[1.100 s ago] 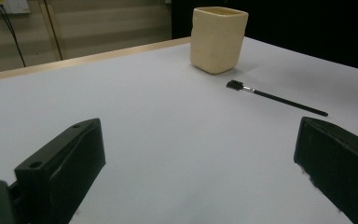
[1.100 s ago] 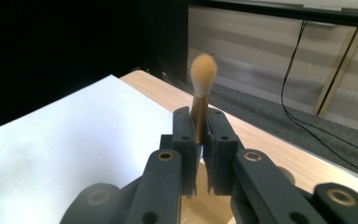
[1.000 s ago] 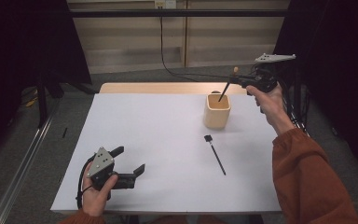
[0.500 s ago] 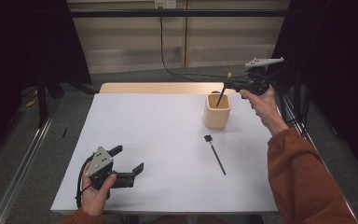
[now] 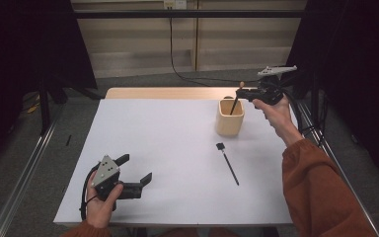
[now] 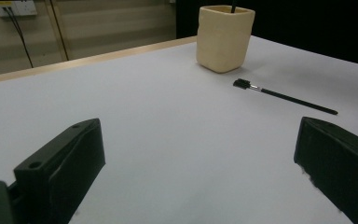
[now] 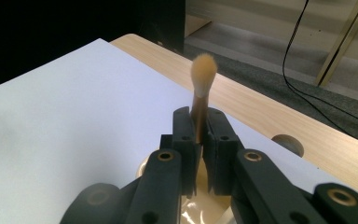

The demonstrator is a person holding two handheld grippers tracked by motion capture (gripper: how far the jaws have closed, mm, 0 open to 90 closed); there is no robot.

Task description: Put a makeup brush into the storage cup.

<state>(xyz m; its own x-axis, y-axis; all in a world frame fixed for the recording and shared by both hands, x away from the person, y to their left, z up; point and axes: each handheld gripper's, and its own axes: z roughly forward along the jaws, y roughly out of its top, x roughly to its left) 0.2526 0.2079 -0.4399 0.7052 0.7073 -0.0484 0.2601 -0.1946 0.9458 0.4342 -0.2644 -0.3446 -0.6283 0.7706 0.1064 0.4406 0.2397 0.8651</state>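
A cream cup (image 5: 229,118) (image 6: 223,37) stands on the white table at the back right. My right gripper (image 5: 241,94) (image 7: 198,135) is above it, shut on a makeup brush (image 5: 235,101) (image 7: 202,84) with a tan bristle tip up and its dark handle reaching down into the cup. A second, black brush (image 5: 227,162) (image 6: 284,96) lies flat on the table in front of the cup. My left gripper (image 5: 137,170) (image 6: 196,168) rests open near the front left edge, nothing between its jaws.
The white table sheet (image 5: 168,148) ends at a wooden strip (image 5: 168,93) along the far edge. A black cable (image 5: 177,59) hangs from a wall socket behind. Metal rails (image 5: 24,168) run beside the table on the floor.
The right gripper has sunk a little and shifted left with the brush, bringing its handle deeper into the cup. The left gripper has stayed put.
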